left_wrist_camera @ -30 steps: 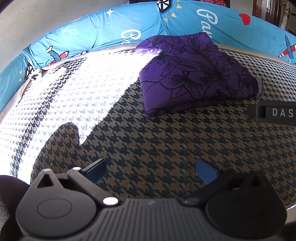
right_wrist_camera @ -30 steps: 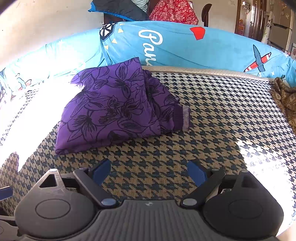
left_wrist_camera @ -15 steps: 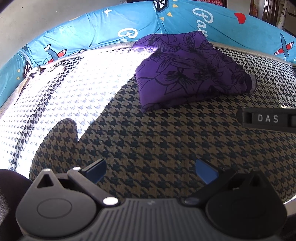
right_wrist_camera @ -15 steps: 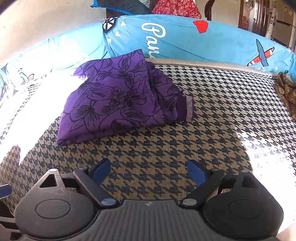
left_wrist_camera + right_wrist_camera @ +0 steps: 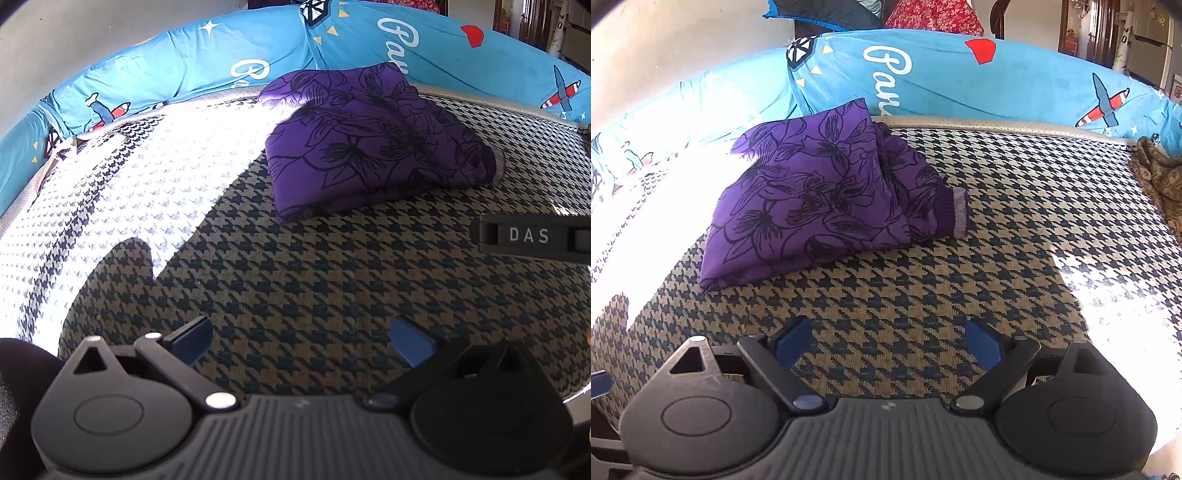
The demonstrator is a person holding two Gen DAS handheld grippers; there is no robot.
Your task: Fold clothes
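Black, both grippers hover low over the houndstooth cover (image 5: 295, 280) with jaws spread wide and empty, the left gripper (image 5: 301, 341) and right gripper (image 5: 888, 341) well short of the cloth. Farther back the purple floral garment (image 5: 820, 199) lies folded in a loose bundle against the blue bolster (image 5: 960, 77), one ribbed cuff (image 5: 955, 212) sticking out. A pinch catching only the top layer would likely pull the bundle open.
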